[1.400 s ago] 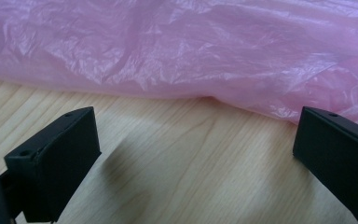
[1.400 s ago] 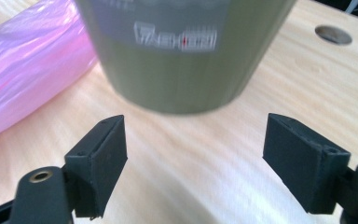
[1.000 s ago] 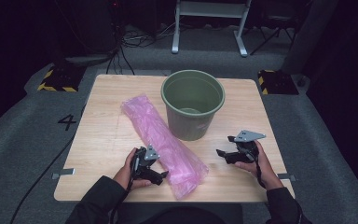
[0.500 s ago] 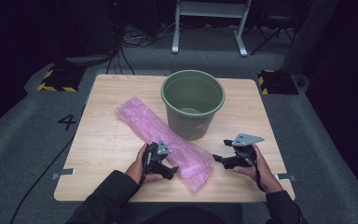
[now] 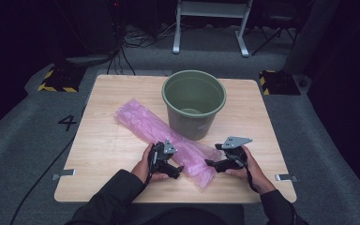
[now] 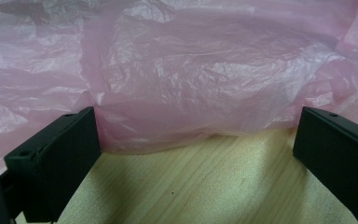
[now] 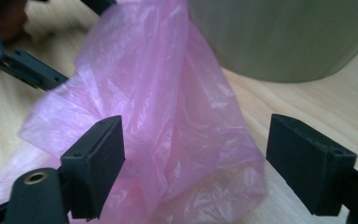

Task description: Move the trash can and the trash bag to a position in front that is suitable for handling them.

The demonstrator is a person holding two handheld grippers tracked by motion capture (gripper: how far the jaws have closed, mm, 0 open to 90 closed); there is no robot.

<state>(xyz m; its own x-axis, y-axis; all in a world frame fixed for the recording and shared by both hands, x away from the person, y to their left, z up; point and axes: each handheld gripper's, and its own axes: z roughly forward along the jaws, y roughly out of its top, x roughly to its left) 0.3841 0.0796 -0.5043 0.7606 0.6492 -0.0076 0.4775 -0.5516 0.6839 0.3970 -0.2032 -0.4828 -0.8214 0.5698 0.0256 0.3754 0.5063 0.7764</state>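
Both grippers have closed in on the pink bag [image 5: 168,136]: left gripper [image 5: 177,169] and right gripper [image 5: 209,163] gape wide at its near edge, holding nothing, with the bucket [image 5: 193,104] just beyond.

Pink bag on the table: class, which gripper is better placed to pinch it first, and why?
Probably the right gripper: its open jaws already straddle a raised fold of the pink bag. The left gripper, also open, has only the bag's edge between its jaws.

I count one pink plastic bag [image 5: 168,138] and one green bucket [image 5: 194,103] on my one wooden surface [image 5: 108,154]. I hold two claws: my left claw [image 5: 178,169] and my right claw [image 5: 209,163].
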